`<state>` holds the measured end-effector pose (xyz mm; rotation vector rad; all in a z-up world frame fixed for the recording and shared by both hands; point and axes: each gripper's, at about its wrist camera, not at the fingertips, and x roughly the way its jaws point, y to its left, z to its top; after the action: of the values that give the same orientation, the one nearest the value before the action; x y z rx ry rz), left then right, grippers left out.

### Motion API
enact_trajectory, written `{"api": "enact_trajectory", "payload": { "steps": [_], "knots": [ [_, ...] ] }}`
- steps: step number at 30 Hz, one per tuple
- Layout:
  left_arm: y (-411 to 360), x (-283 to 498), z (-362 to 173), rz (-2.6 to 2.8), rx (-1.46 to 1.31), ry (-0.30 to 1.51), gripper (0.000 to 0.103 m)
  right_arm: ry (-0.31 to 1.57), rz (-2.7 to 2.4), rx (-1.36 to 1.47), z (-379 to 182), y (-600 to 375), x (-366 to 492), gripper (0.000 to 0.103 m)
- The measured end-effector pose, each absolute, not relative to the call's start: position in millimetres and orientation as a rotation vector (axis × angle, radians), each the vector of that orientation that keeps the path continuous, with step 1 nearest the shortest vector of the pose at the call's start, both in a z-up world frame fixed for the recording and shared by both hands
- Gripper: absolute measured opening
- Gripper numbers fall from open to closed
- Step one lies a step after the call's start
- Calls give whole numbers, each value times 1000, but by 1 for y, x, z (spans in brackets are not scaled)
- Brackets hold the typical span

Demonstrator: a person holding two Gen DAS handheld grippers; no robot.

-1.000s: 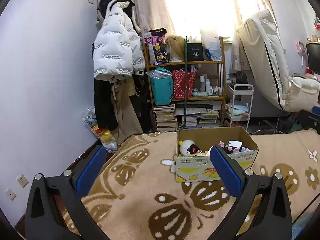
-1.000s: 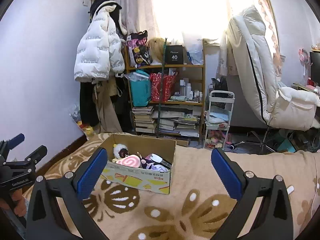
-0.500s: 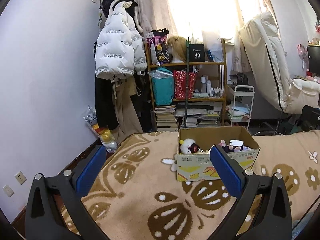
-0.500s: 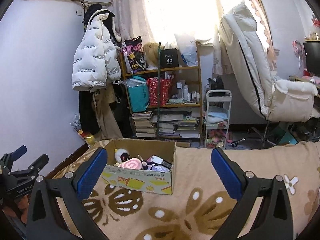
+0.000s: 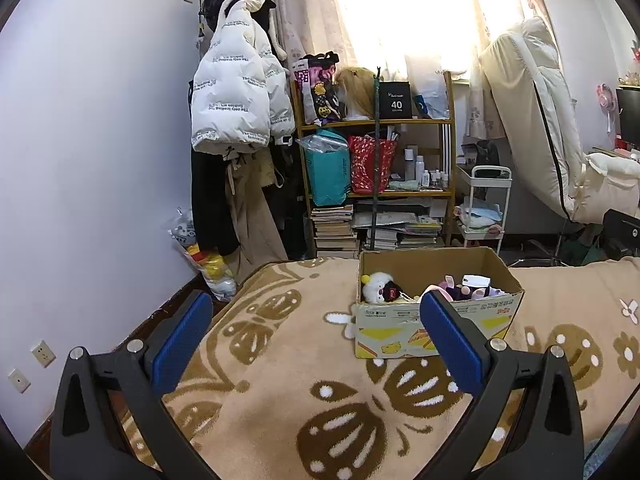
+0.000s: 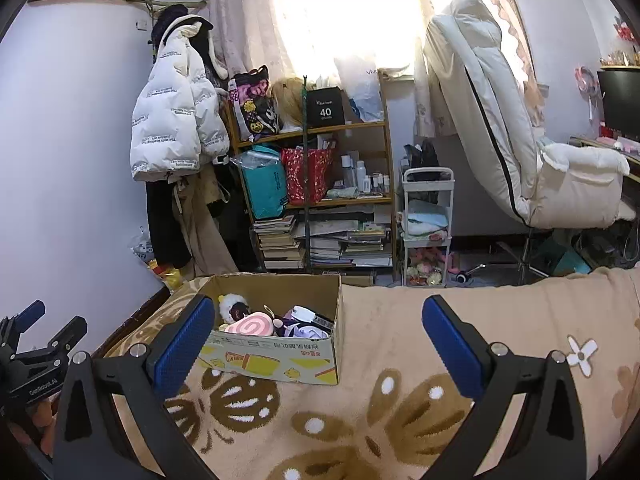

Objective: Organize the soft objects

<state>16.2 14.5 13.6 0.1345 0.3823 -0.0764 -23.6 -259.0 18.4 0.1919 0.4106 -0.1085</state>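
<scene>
Both jaws stand spread wide with nothing between them: the left gripper (image 5: 316,340) and the right gripper (image 6: 316,340) hang above the patterned blanket (image 5: 280,380), well short of any toy. From the right wrist view the left gripper shows at the lower left edge, held in a hand that is mostly hidden.

Farther along the blanket sits the cardboard box (image 6: 280,356), its top open. The soft things lie inside it: a white plush with a dark face (image 6: 234,307), a pink swirl-roll plush (image 6: 250,327) and a purple heap (image 6: 304,330) that I cannot sort into separate toys from here; something flat and white with a tag may lie on top.

Beyond the bed stand the bookshelf (image 6: 316,200), a white jacket (image 6: 176,120) on the wall and a reclined white chair (image 6: 520,140).

The risk, as I judge it, is in the pick. The toys are crowded together, so a reach may pinch two at once or catch a box wall and drag the light box across the blanket.
</scene>
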Motion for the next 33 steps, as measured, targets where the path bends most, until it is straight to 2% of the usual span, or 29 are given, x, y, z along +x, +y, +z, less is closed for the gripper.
{"api": "enact_trajectory", "payload": {
  "steps": [33],
  "knots": [
    [5,17,11,-67,153,395,102,416,-117,152,21,-256,-21,103]
  ]
}}
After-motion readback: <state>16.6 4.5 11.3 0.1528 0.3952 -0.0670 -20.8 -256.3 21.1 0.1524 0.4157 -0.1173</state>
